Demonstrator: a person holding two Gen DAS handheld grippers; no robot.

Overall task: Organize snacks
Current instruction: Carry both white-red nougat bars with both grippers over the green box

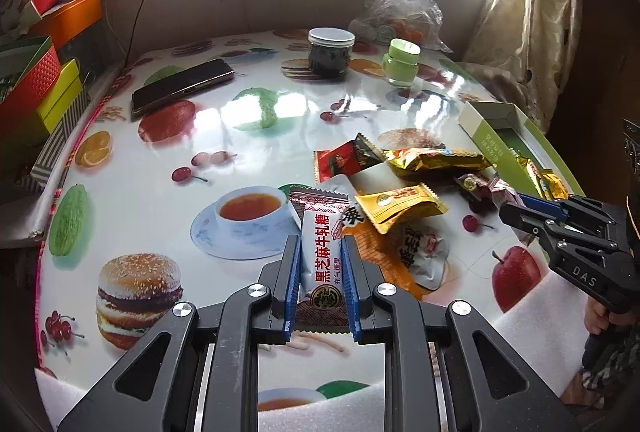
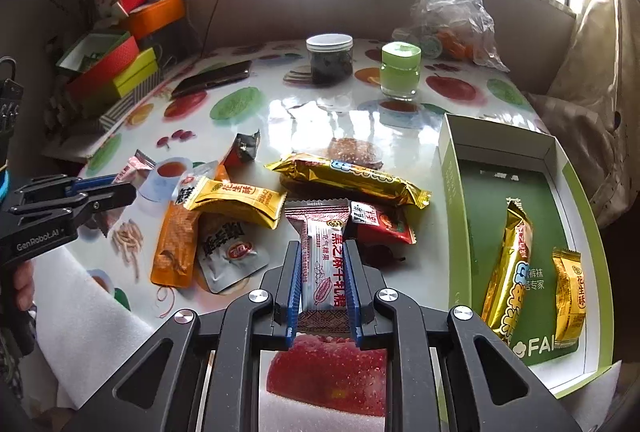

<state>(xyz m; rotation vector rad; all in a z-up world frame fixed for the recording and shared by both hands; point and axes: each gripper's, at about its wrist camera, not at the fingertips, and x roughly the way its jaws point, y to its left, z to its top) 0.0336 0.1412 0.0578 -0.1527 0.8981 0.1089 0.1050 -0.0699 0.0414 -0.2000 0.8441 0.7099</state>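
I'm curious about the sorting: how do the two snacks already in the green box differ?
The gold bar is long and shiny; the yellow pack is short and duller. The gold bar lies nearer the middle of the box, the yellow pack by its right wall. Both lie lengthwise.

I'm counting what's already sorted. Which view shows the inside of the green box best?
The right wrist view: the green box lies open to the camera, its floor visible with a long gold snack and a small yellow snack inside. The left wrist view shows only its far end and rim, cut off by the right gripper.
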